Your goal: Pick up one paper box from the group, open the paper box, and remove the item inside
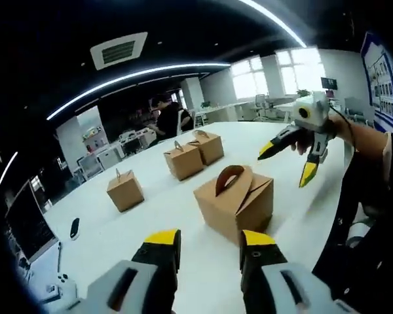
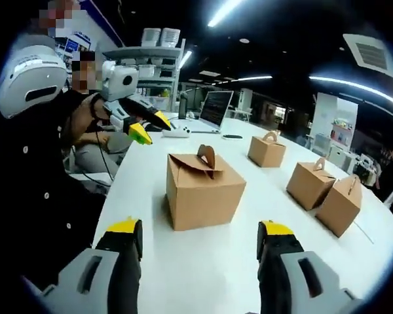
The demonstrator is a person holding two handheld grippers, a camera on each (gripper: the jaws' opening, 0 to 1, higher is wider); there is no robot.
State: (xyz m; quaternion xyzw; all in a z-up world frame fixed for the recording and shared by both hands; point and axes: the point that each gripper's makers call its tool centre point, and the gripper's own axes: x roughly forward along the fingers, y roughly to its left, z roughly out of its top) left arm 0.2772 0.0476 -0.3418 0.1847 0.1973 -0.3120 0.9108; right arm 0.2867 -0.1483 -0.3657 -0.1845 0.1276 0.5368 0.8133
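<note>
Presently, in the left gripper view, the left gripper is held wide and empty above the white surface, with the nearest paper box just ahead of its jaws, closed, its carry handle upright. The right gripper is seen beyond that box, raised off the surface, jaws spread and empty. Three further boxes are noted well apart behind. No box has been lifted; the pick is judged to be the step in hand. A grip across the box body, below the handle flaps, is advised, so the top is left free for opening.

In the right gripper view, the right gripper is likewise wide and empty, with the same nearest box just ahead, between its jaws' lines. The left gripper is seen raised at the far side. The surface edge runs close to the box on the person's side, so the box should not be pushed that way. Ample bare surface lies around the box; a laptop stands well clear.
</note>
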